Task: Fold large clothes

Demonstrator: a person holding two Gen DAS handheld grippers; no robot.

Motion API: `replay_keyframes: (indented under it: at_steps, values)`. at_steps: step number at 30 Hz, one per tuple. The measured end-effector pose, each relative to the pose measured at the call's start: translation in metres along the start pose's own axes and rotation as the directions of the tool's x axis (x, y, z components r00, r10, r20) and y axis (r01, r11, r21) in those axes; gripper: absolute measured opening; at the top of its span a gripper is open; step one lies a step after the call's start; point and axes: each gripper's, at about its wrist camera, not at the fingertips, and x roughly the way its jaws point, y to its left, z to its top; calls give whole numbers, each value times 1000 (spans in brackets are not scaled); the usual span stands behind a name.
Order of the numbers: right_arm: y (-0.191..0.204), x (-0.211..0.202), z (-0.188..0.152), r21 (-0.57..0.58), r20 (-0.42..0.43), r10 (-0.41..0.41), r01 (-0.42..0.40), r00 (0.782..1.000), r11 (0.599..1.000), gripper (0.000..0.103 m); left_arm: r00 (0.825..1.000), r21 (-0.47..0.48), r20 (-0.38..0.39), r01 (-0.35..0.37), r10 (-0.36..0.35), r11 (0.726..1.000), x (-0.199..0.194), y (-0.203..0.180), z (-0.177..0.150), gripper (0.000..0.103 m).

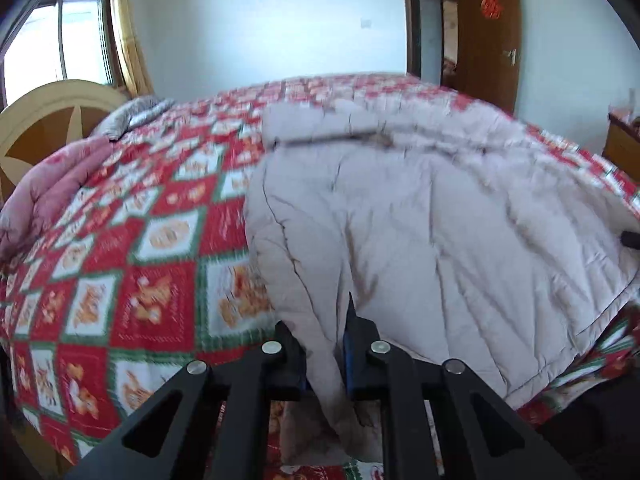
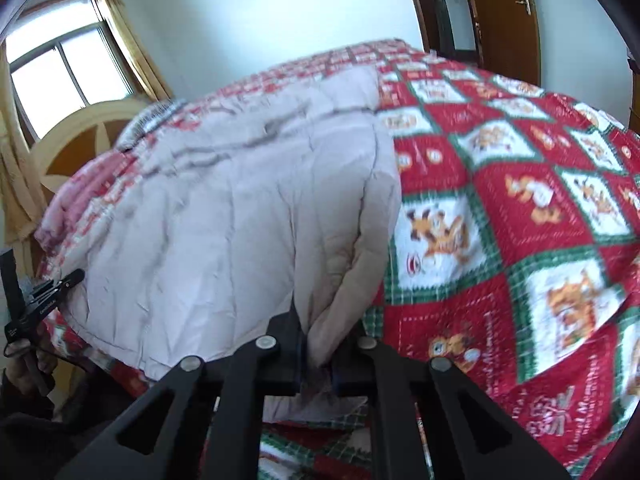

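So the beige padded coat point(image 1: 420, 208) is spread over the red checked bedspread point(image 1: 132, 248). The left gripper point(image 1: 325, 356) is clenched on its near-left hem corner, and the right gripper point(image 2: 320, 354) pinches the near-right one.

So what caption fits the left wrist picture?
Left gripper shut on beige padded coat's near edge, on a red patchwork bedspread.

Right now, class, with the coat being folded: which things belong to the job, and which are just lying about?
Job: coat; left hand-held gripper; right hand-held gripper, both shut on the coat.

Lying about: bedspread; pink quilt; headboard; door.
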Motion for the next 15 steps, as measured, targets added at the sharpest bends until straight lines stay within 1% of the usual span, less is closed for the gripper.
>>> replay_keyframes:
  at_steps: [4,8,12,15]
  values:
    - [4,-25,9,5,59,34,-35,998,999,11,997,16,67,30,-31,999,-29,1,12,10]
    - [7,-49,15,-7,111,62,-62,992,998,11,988,27,137,64,-68,998,-62,2,22,10]
    - [3,-69,21,21,157,105,-110,982,994,10,979,6,178,102,-102,995,-82,12,33,9]
    - [1,-80,27,36,190,134,-144,972,989,10,973,-4,204,114,-111,993,-92,18,38,9]
